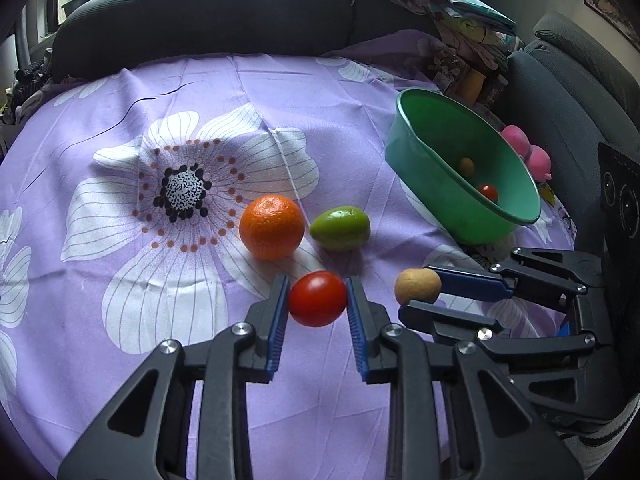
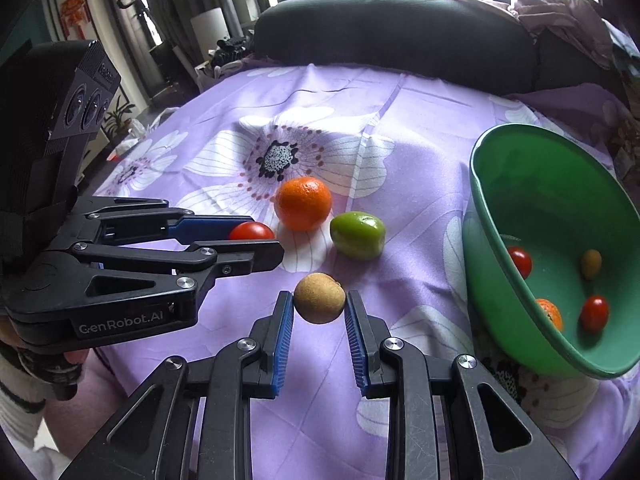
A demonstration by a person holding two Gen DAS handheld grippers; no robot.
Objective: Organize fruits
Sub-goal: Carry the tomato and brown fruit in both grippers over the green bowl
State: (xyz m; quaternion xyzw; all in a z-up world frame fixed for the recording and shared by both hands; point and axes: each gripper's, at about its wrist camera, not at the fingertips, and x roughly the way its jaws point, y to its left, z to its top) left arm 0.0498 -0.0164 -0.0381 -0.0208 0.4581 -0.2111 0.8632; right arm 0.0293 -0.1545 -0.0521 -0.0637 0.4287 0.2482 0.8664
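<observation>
1. A tomato [image 1: 317,298] is clamped in the left gripper [image 1: 318,300].
2. A brown fruit [image 2: 319,298] is clamped in the right gripper [image 2: 319,304].
3. The bowl [image 2: 496,280] is tilted near the cloth's [image 2: 400,120] right edge.

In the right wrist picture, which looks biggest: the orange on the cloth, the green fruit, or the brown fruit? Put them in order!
1. orange
2. green fruit, a bit smaller
3. brown fruit, smallest, though it sits nearest the camera in the right hand-held gripper, so its true size is probably smaller than it looks.
</observation>
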